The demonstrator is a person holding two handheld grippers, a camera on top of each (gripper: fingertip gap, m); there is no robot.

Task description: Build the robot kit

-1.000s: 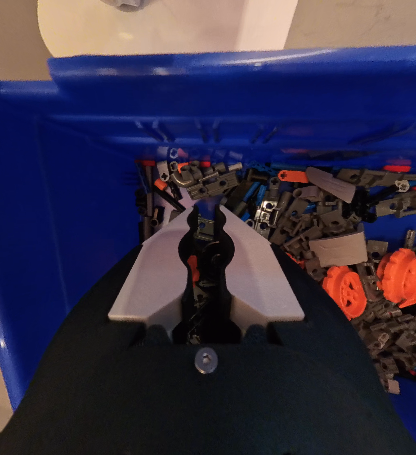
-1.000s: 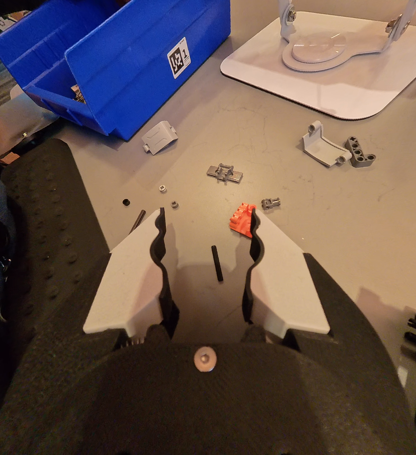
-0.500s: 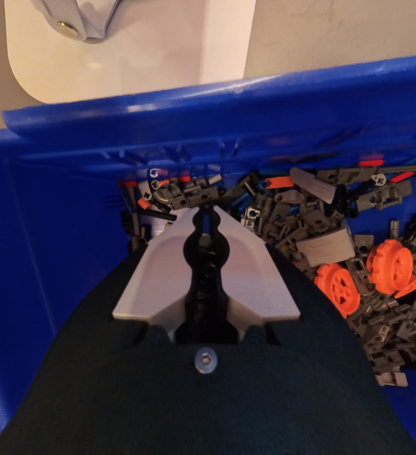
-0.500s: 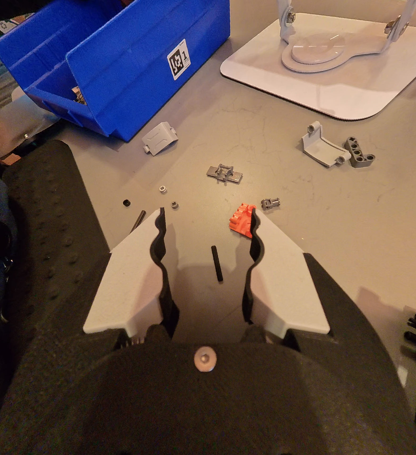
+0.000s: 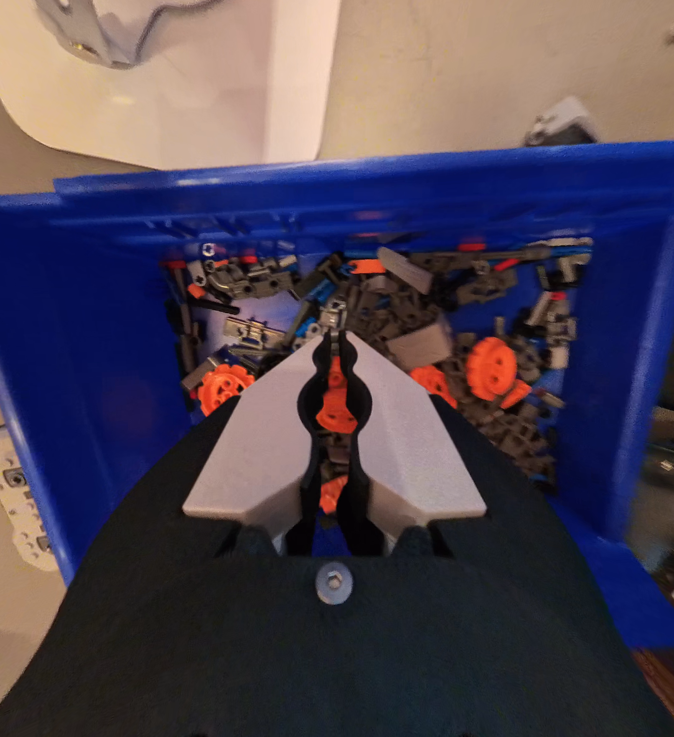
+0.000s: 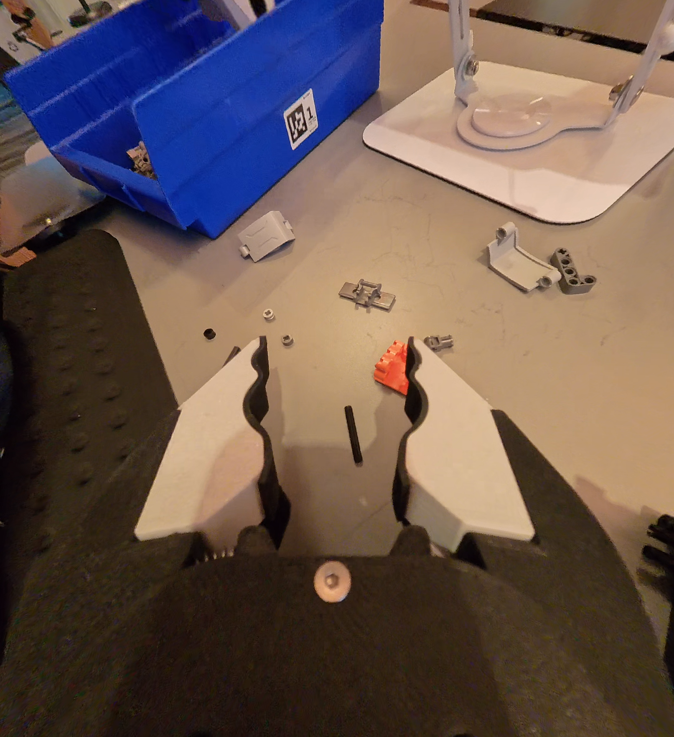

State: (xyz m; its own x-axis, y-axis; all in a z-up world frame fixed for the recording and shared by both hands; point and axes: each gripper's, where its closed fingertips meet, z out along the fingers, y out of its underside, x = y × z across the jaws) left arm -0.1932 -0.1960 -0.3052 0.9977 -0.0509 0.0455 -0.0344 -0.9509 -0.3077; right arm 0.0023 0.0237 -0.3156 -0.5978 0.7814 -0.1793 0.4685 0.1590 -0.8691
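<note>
The left tool [image 5: 333, 339] sits above the blue bin [image 5: 68, 339], its tips pinched on a small grey connector piece [image 5: 336, 317] that sticks out beyond them toward the top of the frame, long axis running up and down the picture. Through the narrow slot between the two fingers an orange wheel hub [image 5: 335, 406] in the bin shows below. Around the tips lies a heap of dark grey, black and blue building-kit parts: a grey tread link [image 5: 247, 329] to the left, an orange gear wheel [image 5: 221, 389] at lower left, another orange wheel [image 5: 490, 367] to the right with a grey curved panel [image 5: 423, 343] between it and the tips. The view is blurred. Beyond the bin's far wall, at upper left, is a white base plate [image 5: 148, 99] on the worktop [image 5: 486, 79].

The right tool [image 6: 335, 347] is spread wide and holds nothing, over the grey worktop [image 6: 566, 399]. A black axle pin [image 6: 353, 434] lies between its fingers, long axis nearly up and down the frame, touching neither. An orange toothed piece [image 6: 391, 369] sits just against the inner edge of the right-hand finger; a small grey connector [image 6: 439, 341] lies just past that tip. Two small grey bushes [image 6: 286, 340] and a black one [image 6: 208, 333] lie near the left-hand tip. Farther up are a grey tread link [image 6: 367, 295], a grey panel [image 6: 265, 236], a light grey curved piece [image 6: 518, 261] touching a dark grey angled beam [image 6: 572, 271], the blue bin [image 6: 207, 119] at upper left and a white stand base [image 6: 546, 159] at upper right.
</note>
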